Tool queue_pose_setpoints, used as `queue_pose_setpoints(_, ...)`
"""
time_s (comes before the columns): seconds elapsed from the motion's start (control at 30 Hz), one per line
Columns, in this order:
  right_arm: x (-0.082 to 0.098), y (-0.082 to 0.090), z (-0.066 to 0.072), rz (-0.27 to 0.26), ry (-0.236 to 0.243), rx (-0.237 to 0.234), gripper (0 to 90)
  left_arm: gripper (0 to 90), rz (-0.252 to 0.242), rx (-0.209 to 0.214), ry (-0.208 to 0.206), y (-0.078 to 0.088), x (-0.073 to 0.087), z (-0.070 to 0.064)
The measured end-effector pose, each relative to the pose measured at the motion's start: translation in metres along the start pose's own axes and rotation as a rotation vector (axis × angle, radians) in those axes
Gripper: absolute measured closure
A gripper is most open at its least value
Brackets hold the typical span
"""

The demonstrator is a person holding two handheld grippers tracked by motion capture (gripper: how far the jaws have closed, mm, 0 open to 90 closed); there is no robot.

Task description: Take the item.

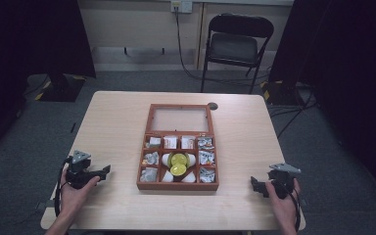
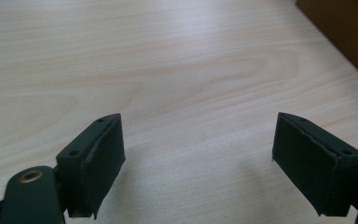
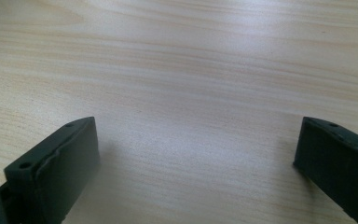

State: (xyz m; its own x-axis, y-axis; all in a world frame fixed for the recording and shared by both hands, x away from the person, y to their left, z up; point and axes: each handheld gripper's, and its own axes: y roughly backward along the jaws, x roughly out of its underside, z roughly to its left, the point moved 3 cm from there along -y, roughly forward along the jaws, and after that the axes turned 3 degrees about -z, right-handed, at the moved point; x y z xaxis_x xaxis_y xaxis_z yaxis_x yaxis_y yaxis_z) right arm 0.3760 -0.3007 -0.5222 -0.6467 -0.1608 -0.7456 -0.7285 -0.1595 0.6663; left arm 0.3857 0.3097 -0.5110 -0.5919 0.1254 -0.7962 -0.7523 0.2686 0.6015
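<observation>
A brown wooden box (image 1: 178,186) with several compartments sits mid-table, its glass-paned lid (image 1: 180,119) lying open behind it. The compartments hold small wrapped packets (image 1: 206,157), and the middle ones hold white cups with yellow round lids (image 1: 178,163). My left gripper (image 1: 105,170) rests on the table left of the box, open, with bare wood between its jaws (image 2: 198,140). A side of the box (image 2: 345,32) shows at that view's upper right. My right gripper (image 1: 254,183) rests to the right of the box, open over bare tabletop (image 3: 196,144).
The light wooden table (image 1: 117,122) has bare surface around the box. A small dark disc (image 1: 212,105) lies near its far edge. A black folding chair (image 1: 237,44) stands beyond it, with dark curtains on both sides and cables on the floor.
</observation>
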Motion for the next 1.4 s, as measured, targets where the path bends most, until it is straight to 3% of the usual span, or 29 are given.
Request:
queue_pose_setpoints(0.17,0.0,0.0,0.0,0.0,0.0,0.0,0.0,17.2,-0.019,0.037,0.025,0.001,-0.003,-0.004)
queue_pose_setpoints(0.27,0.0,0.0,0.0,0.0,0.0,0.0,0.0,17.1,-0.019,0.032,-0.011,0.001,-0.004,-0.007)
queue_pose_setpoints(0.5,0.0,0.0,0.0,0.0,0.0,0.0,0.0,17.1,-0.059,0.084,-0.001,0.008,-0.013,-0.018)
queue_pose_setpoints(0.63,0.0,0.0,0.0,0.0,0.0,0.0,0.0,17.7,-0.057,0.082,-0.038,0.011,-0.017,-0.023)
queue_pose_setpoints(0.77,0.0,0.0,0.0,0.0,0.0,0.0,0.0,18.9,-0.079,0.11,-0.035,0.013,-0.023,-0.028)
queue_pose_setpoints(1.0,0.0,0.0,0.0,0.0,0.0,0.0,0.0,18.8,-0.086,0.134,-0.105,0.015,-0.03,-0.042)
queue_pose_setpoints(1.2,0.0,0.0,0.0,0.0,0.0,0.0,0.0,18.6,-0.102,0.161,-0.116,0.017,-0.038,-0.052)
queue_pose_setpoints(1.27,0.0,0.0,0.0,0.0,0.0,0.0,0.0,17.4,-0.11,0.167,-0.15,0.019,-0.04,-0.055)
queue_pose_setpoints(1.4,0.0,0.0,0.0,0.0,-0.001,0.001,0.0,16.2,-0.113,0.197,-0.16,0.02,-0.042,-0.061)
